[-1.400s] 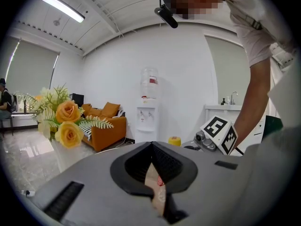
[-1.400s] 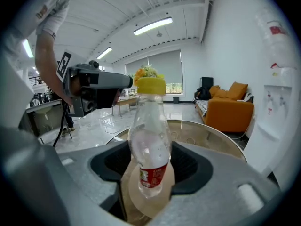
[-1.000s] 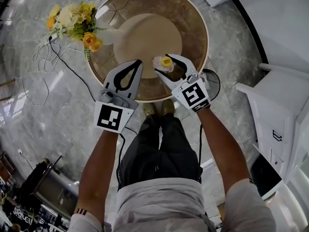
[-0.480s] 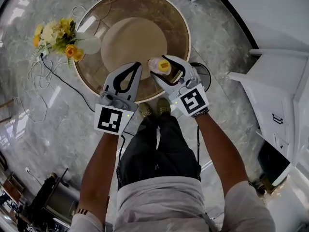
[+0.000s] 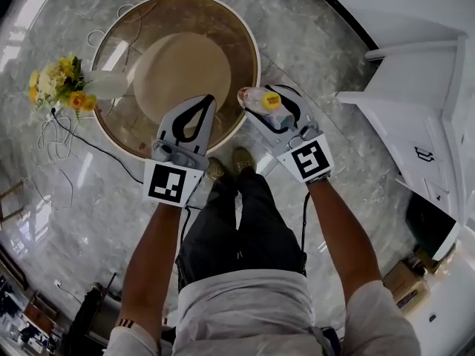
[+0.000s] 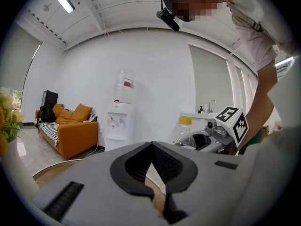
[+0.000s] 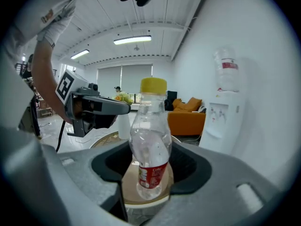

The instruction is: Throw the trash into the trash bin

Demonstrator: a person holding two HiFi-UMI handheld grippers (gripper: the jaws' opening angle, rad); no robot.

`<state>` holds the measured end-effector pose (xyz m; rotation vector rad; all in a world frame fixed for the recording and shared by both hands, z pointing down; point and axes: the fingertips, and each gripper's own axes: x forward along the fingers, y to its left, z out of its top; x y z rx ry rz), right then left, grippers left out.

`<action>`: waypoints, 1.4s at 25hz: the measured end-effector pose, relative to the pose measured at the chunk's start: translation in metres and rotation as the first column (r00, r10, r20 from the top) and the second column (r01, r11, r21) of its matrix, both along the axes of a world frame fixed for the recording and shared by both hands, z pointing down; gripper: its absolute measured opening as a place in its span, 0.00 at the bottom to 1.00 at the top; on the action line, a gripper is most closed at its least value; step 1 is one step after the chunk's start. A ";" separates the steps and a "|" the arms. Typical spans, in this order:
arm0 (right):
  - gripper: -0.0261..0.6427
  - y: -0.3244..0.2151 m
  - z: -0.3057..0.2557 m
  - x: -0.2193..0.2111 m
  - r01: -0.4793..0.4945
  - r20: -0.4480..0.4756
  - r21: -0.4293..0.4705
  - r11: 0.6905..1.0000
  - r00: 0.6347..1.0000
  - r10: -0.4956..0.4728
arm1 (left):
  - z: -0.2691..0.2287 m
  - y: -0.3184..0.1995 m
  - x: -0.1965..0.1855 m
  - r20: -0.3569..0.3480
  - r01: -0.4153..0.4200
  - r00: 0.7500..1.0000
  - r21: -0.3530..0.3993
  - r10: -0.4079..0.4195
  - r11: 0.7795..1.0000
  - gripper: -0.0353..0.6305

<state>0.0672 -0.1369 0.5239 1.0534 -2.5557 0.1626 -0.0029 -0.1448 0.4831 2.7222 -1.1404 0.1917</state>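
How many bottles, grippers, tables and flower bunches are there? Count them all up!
bottle: 1
grippers: 2, the left gripper and the right gripper
round table: 1
flower bunch: 1
Total: 5

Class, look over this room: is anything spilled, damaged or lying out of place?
Nothing spilled or broken. The only untidy thing is a loose black cable trailing over the floor beside the round table. The held bottle is capped.

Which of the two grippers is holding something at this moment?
The right gripper: a yellow-capped clear plastic bottle is clamped upright between its jaws. The left gripper is shut, with nothing between its jaws.
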 end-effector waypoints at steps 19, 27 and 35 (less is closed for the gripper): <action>0.40 0.037 0.017 0.142 -0.239 -0.067 -0.016 0.971 0.969 0.237 | -0.002 0.017 0.105 -0.015 -0.166 0.986 -0.021 0.166 0.986 0.05; 0.47 0.039 0.025 0.170 -0.291 -0.094 -0.014 0.957 0.953 0.288 | 0.002 0.018 0.123 -0.006 -0.179 0.984 -0.032 0.179 0.983 0.05; 0.45 0.038 0.019 0.166 -0.267 -0.061 -0.006 0.964 0.962 0.266 | 0.002 0.020 0.126 0.000 -0.173 0.985 -0.035 0.173 0.984 0.05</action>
